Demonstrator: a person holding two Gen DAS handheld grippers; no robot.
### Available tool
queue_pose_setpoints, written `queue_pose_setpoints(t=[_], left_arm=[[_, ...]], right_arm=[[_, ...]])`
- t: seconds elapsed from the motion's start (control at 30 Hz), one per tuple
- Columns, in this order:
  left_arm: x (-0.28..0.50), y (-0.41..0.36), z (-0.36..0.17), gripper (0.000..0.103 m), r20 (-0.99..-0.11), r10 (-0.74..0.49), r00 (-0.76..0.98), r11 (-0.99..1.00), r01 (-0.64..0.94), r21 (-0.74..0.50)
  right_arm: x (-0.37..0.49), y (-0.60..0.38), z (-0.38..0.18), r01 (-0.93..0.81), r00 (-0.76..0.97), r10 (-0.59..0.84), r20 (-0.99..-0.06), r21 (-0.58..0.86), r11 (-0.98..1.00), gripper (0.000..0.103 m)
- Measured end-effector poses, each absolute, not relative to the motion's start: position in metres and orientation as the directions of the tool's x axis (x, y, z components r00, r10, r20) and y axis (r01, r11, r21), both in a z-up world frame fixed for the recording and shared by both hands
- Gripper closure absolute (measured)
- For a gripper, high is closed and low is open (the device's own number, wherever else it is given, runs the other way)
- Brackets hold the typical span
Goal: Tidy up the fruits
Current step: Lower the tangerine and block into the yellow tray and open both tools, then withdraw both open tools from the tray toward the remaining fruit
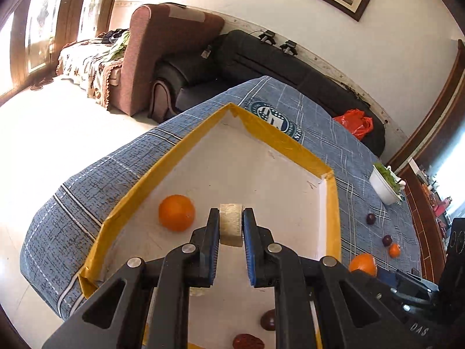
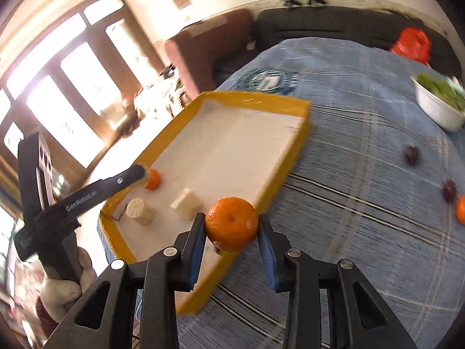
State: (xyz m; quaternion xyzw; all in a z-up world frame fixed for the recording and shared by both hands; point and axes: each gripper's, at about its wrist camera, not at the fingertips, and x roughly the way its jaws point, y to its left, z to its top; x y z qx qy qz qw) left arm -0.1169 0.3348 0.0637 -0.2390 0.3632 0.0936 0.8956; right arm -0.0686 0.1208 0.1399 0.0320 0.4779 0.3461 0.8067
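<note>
My left gripper [image 1: 231, 212] is shut on a pale beige cut chunk [image 1: 231, 228] and hangs over the yellow-rimmed white tray [image 1: 293, 145]. An orange [image 1: 176, 212] lies in the tray just left of its fingers. Two dark red dates [image 1: 248, 341] lie in the near part of the tray. My right gripper [image 2: 231, 216] is shut on a second orange [image 2: 231, 224], above the tray's near right rim [image 2: 276, 180]. In the right wrist view the left gripper [image 2: 141, 174] reaches in from the left, and two more pale chunks [image 2: 141, 211] rest on the tray floor.
Loose on the blue checked cloth [image 2: 363, 174], right of the tray, lie two dark plums [image 2: 411, 154] and a small orange [image 2: 460, 209]. A white bowl of greens [image 2: 438, 107] stands at the far right. A red bag [image 2: 411, 45] and dark sofa lie beyond.
</note>
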Motion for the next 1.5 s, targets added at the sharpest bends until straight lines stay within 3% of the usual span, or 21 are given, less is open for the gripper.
queue_pose_setpoints(t=[0.23, 0.3, 0.47, 0.53, 0.67, 0.83, 1.07, 1.3, 1.5], left_arm=[[-0.113, 0.356, 0.045, 0.088, -0.717, -0.049, 0.695, 0.847, -0.351, -0.398], [-0.116, 0.359, 0.044, 0.083, -0.711, -0.064, 0.700, 0.838, -0.350, -0.420], [-0.131, 0.366, 0.054, 0.039, -0.668, -0.069, 0.741, 0.814, -0.346, -0.467], [-0.137, 0.364, 0.061, 0.032, -0.654, -0.062, 0.754, 0.806, -0.349, -0.478], [-0.145, 0.354, 0.078, 0.017, -0.623, -0.048, 0.780, 0.786, -0.356, -0.506], [-0.149, 0.300, 0.092, 0.015, -0.548, -0.182, 0.817, 0.785, -0.215, -0.581], [-0.122, 0.201, 0.079, 0.015, -0.620, -0.400, 0.675, 0.833, -0.015, -0.553], [-0.107, 0.181, 0.063, 0.015, -0.663, -0.407, 0.628, 0.840, -0.027, -0.541], [-0.098, 0.175, 0.063, 0.015, -0.682, -0.376, 0.627, 0.863, -0.031, -0.504]], right_arm=[[-0.081, 0.187, 0.112, -0.605, 0.260, 0.499, -0.827, 0.263, 0.752, 0.064], [-0.080, 0.192, 0.106, -0.603, 0.255, 0.488, -0.835, 0.257, 0.755, 0.063], [-0.080, 0.192, 0.109, -0.600, 0.273, 0.488, -0.829, 0.250, 0.760, 0.057], [-0.081, 0.189, 0.114, -0.599, 0.287, 0.497, -0.819, 0.252, 0.760, 0.051], [-0.085, 0.173, 0.128, -0.585, 0.326, 0.517, -0.791, 0.260, 0.768, 0.050], [-0.085, 0.126, 0.144, -0.527, 0.417, 0.504, -0.756, 0.250, 0.812, 0.044], [-0.047, -0.020, 0.139, -0.252, 0.548, 0.324, -0.771, 0.218, 0.943, 0.044], [0.014, -0.148, 0.118, 0.034, 0.579, 0.122, -0.806, 0.173, 0.984, 0.044], [0.037, -0.160, 0.089, 0.058, 0.542, 0.159, -0.825, 0.225, 0.973, 0.044]])
